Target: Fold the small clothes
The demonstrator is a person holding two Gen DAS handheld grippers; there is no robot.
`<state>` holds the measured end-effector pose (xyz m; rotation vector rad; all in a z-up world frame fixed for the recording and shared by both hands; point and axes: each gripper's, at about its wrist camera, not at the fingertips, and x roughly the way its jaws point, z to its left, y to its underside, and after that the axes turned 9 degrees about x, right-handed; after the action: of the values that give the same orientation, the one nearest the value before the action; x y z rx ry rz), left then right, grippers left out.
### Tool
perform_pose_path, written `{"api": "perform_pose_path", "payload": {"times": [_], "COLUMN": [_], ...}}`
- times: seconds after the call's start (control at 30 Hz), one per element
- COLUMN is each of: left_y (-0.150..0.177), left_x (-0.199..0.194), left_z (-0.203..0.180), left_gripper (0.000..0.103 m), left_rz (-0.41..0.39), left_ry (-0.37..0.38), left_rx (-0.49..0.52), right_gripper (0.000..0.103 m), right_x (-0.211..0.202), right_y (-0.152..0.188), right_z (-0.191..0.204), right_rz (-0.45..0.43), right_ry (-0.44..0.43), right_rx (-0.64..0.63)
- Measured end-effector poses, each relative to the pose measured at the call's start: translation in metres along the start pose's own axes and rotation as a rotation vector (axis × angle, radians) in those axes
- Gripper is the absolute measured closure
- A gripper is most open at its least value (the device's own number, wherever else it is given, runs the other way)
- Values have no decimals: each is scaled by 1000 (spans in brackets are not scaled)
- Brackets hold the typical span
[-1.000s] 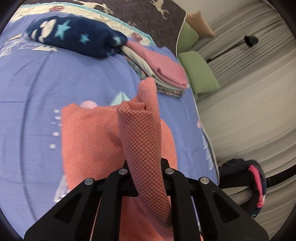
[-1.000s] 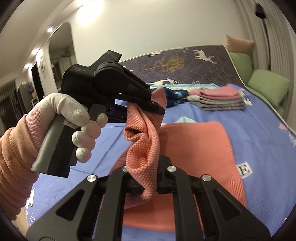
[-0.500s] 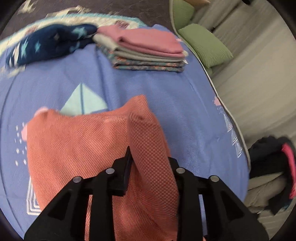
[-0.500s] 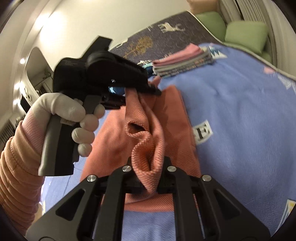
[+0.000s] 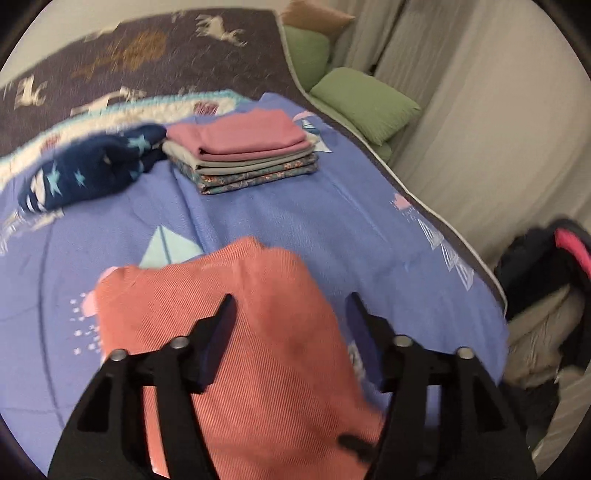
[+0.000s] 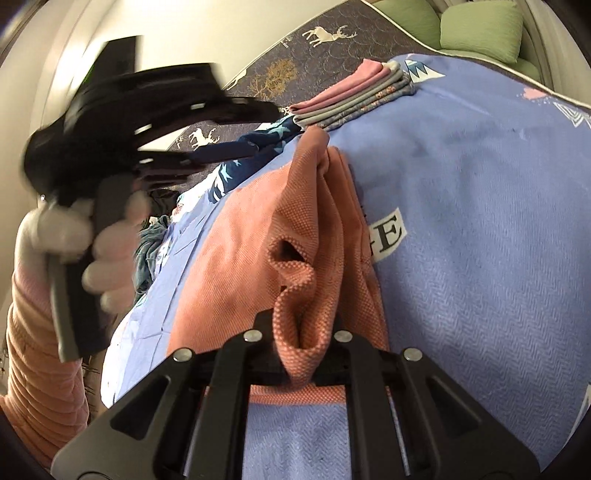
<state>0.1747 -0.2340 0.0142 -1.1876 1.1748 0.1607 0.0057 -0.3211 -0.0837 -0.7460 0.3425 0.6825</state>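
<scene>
On a bed's blue sheet (image 5: 303, 221), an orange garment (image 5: 258, 332) lies partly folded. The left tool (image 5: 288, 314) hovers over it, its jaws spreading, pads clear of the cloth. The right tool (image 6: 303, 350) stays clenched on a bunched fold of the garment's near edge. A stack of folded clothes (image 5: 243, 155) sits well beyond.

You are working over a bed (image 5: 332, 221) that is wearing a blue cover with small printed shapes. A dark quilt with deer and trees (image 5: 147, 48) is standing up behind it. Green cushions (image 5: 365, 107) are lying along its far side, next to pale curtains (image 5: 480, 110). A plain light wall (image 6: 177, 29) is catching warm light.
</scene>
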Motion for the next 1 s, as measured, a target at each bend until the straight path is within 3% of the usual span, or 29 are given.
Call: {"api": "perform_pose_path", "payload": {"times": [0.27, 0.37, 0.5, 0.67, 0.83, 0.93, 1.0], "left_y": [106, 142, 178, 193, 195, 193, 193], "left_x": [-44, -55, -63, -60, -59, -54, -51], "left_z": [-22, -18, -1, 9, -13, -16, -7], "left_gripper": [39, 39, 39, 38, 36, 35, 35], "left_rz": [16, 31, 64, 55, 20, 16, 31], "left_ry": [-157, -188, -175, -182, -143, -228, -282], "left_rx": [270, 248, 160, 90, 144, 159, 106], "right_gripper": [92, 92, 92, 92, 92, 93, 93], "right_x": [5, 5, 5, -3, -13, -19, -23], "right_y": [-9, -9, -10, -6, -13, -20, -22], "right_z": [-15, -10, -7, 2, 12, 20, 23], "right_rz": [42, 36, 35, 30, 16, 1, -14], "right_ry": [-35, -19, -5, 5, -27, -50, -51], "right_rx": [74, 55, 46, 41, 59, 67, 63]}}
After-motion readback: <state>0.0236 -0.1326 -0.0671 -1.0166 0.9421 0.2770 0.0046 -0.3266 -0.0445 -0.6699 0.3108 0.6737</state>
